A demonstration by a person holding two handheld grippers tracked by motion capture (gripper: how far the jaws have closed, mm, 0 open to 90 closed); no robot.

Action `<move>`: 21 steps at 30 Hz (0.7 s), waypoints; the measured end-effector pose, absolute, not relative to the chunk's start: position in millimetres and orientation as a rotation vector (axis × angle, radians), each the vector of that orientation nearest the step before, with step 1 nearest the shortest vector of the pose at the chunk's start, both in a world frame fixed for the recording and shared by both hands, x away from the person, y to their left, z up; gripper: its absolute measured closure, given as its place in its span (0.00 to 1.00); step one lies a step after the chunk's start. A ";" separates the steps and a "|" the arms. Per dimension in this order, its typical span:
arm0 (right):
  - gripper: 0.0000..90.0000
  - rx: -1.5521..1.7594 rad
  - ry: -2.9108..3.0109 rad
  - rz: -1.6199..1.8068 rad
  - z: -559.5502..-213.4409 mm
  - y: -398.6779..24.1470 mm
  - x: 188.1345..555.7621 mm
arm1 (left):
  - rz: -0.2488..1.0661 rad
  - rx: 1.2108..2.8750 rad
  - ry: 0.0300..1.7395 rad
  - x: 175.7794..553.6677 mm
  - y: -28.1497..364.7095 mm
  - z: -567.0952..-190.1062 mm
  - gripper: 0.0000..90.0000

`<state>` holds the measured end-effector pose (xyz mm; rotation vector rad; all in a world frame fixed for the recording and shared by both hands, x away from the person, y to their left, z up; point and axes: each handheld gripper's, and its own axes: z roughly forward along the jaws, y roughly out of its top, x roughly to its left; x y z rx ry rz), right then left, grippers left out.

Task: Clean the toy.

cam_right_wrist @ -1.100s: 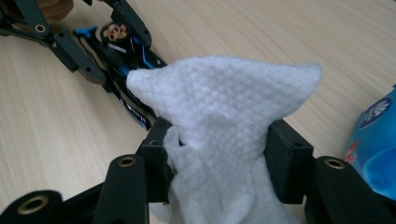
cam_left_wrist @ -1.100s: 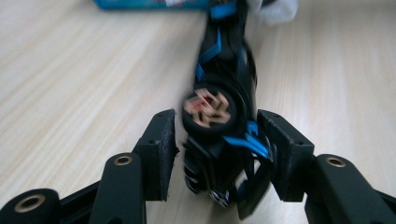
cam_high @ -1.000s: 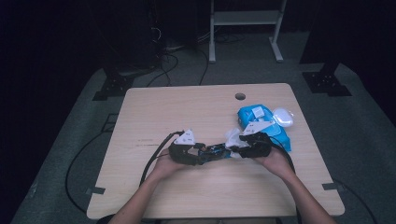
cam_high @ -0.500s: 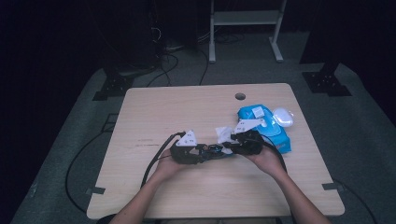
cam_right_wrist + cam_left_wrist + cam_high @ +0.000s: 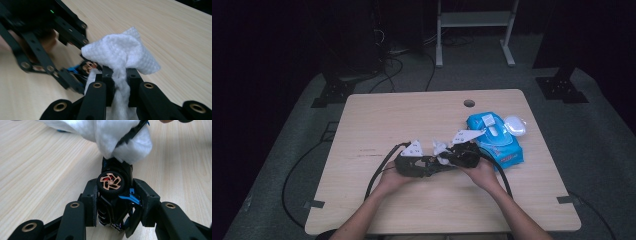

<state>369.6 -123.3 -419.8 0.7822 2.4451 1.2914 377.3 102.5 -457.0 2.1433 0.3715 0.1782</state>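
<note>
On table (image 5: 387, 115): blue wipes pack (image 5: 498, 140), white lid (image 5: 515, 125) open.

The toy car (image 5: 113, 195) is sitting clamped between the left gripper (image 5: 115, 202)'s jaws, and its nose beyond them is disappearing under the white wipe (image 5: 120, 137); only one copper-spoked wheel and some blue trim are showing. The wipe itself is running off the top edge of the left gripper view. In the right gripper view, the wipe (image 5: 122, 56) is bunching between the right gripper (image 5: 119, 82)'s jaws and dropping out of the bottom edge below them. Beyond those jaws to the left, the other gripper is blurring badly, and the car (image 5: 83, 68) is peeking out as a blue and black smear. From the high view, the car is too small to make out between the two sets of jaws.
</note>
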 end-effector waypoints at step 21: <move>0.90 0.822 2.450 1.347 -426.9 -102.4 365.1 | 0.178 2.131 0.377 376.9 103.0 -458.2 0.65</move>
